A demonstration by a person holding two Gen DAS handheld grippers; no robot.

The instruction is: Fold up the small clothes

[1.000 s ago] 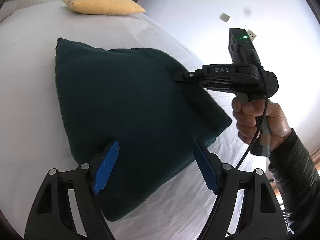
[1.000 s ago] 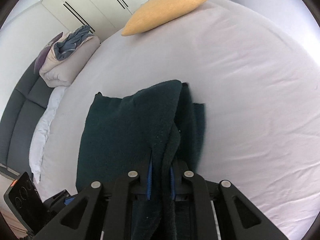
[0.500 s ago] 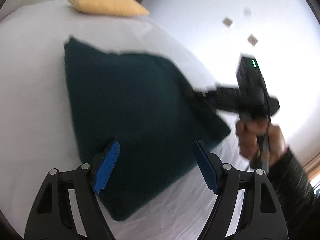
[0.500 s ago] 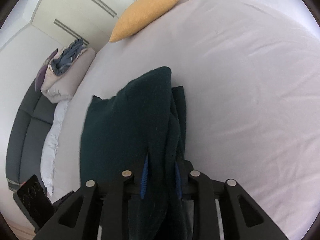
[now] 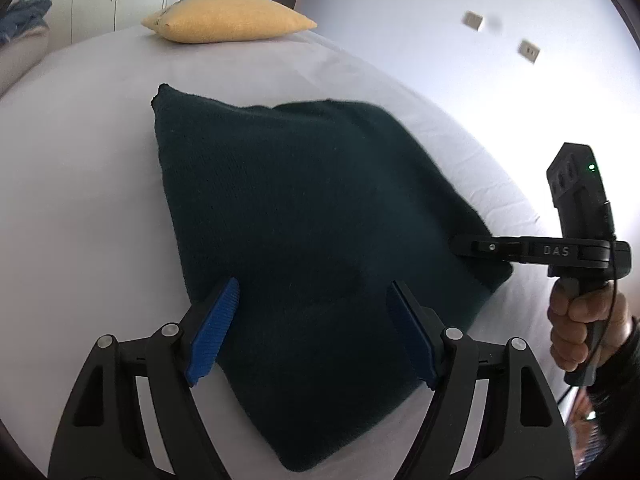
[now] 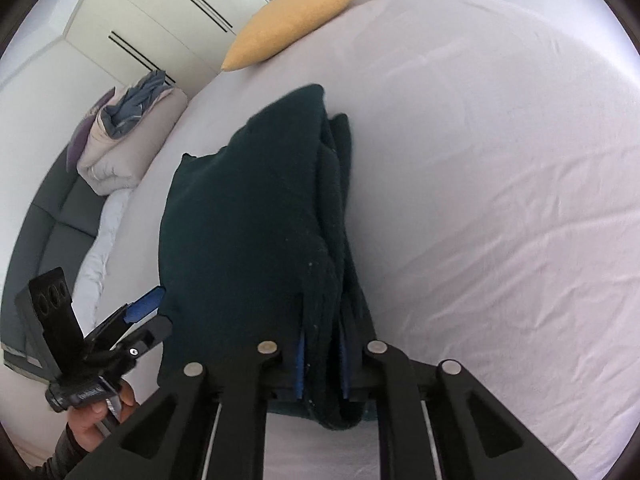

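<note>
The dark green garment (image 5: 312,240) lies on the bed (image 6: 500,200) seemingly folded over, its edge pinched by the right tongs (image 6: 322,356), the left tongs (image 5: 312,332) spread above it, final folds probably left.

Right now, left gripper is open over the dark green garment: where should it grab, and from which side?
Probably the near left edge of the dark green garment, beside the left gripper, coming in low from the bare sheet. The layers end there in a thin free edge. The right gripper is shut on the opposite edge.
</note>
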